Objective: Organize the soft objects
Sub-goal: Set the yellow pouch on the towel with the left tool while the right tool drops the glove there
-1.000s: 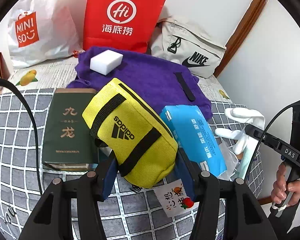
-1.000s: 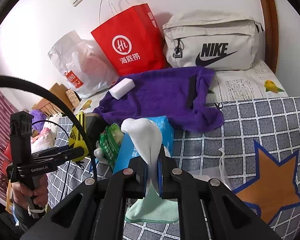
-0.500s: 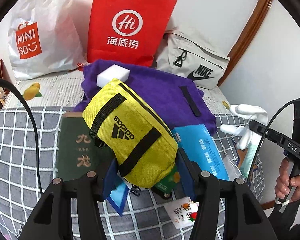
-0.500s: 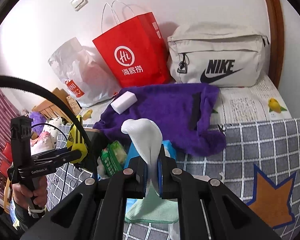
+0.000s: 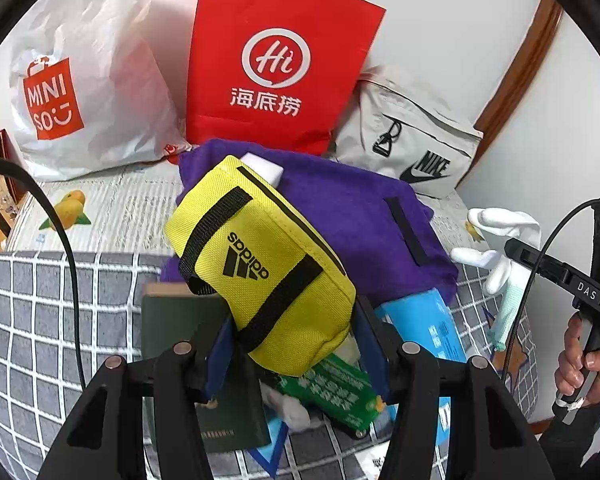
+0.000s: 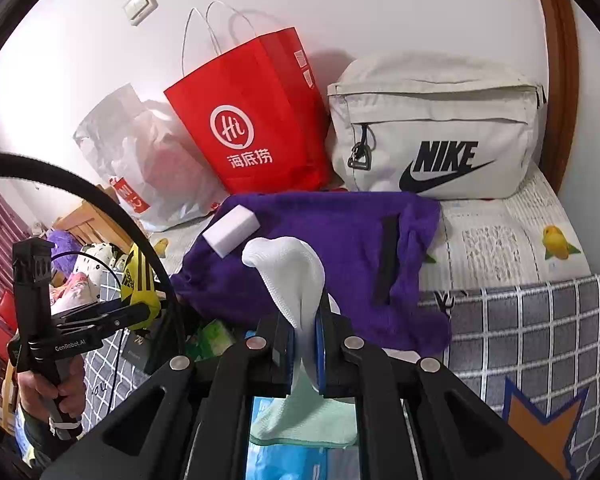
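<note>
My left gripper (image 5: 296, 344) is shut on a yellow Adidas pouch (image 5: 260, 260) and holds it lifted above the bed. My right gripper (image 6: 305, 344) is shut on a white glove (image 6: 292, 276) with a pale green cuff, held in the air; the glove also shows in the left wrist view (image 5: 500, 240). A purple towel (image 6: 320, 256) lies behind, with a white sponge block (image 6: 231, 230) on it. The pouch and left gripper show at the left of the right wrist view (image 6: 138, 280).
A red Hi paper bag (image 5: 276, 64), a white Miniso bag (image 5: 80, 96) and a beige Nike bag (image 6: 436, 128) stand against the wall. A dark green book (image 5: 188, 352), a blue tissue pack (image 5: 432, 324) and a green packet (image 5: 336, 392) lie on the checked cover (image 5: 28, 320).
Both grippers have risen and moved toward the wall, carrying the pouch and the glove. The book, tissue pack and green packet now lie lower, beneath them.
</note>
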{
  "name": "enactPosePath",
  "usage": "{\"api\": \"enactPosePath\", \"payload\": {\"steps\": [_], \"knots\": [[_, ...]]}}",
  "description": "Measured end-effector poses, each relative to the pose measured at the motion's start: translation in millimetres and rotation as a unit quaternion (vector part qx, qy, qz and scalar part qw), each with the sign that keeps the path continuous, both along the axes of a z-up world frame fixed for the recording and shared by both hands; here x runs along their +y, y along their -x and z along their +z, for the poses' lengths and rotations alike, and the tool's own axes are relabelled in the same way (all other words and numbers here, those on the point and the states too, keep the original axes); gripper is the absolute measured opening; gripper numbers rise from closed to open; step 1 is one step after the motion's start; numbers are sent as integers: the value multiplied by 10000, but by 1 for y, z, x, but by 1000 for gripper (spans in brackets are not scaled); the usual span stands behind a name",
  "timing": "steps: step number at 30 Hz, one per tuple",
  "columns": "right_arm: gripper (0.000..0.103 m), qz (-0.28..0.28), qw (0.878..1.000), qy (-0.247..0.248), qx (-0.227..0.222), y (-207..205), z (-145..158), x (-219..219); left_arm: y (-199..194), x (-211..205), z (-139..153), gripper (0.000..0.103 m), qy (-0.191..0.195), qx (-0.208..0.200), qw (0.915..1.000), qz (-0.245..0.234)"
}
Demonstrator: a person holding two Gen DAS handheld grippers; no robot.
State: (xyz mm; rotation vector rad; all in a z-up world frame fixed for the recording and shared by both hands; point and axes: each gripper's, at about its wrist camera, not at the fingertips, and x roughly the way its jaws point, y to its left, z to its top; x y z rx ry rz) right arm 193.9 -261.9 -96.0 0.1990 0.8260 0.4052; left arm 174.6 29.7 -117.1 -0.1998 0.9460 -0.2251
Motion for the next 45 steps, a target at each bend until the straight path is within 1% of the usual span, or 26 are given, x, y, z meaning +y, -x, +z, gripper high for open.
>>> {"api": "enactPosePath", "payload": {"steps": [3,9,16,23,29,35,40,45], "knots": [[8,-56,9999,156,-45,-11,1,2,-10,1,1,54,-25,-17,10000,19],[8,-130,9995,257,-87,-34,-1,4,-34,2,3,54,-134,-55,9999,53],[8,-205,9994,265,-68,-62,-7,7,-63,1,-9,54,-170,91,9998,72],[8,-210,9994,262,37,-90,-21,12,-80,-3,-19,54,-230,187,9996,-27],[8,-80,9980,612,144,-112,-40,26,-88,-5,-24,54,-286,265,9992,-51],[8,77,9957,842,378,-122,-68,40,-94,-8,-33,54,-364,393,9985,-99],[8,99,9951,874,443,-123,-78,39,-100,-11,-43,54,-422,545,9975,-145],[8,64,9957,788,490,-123,-82,37,-108,-17,-51,56,-462,621,9968,-178]]}}
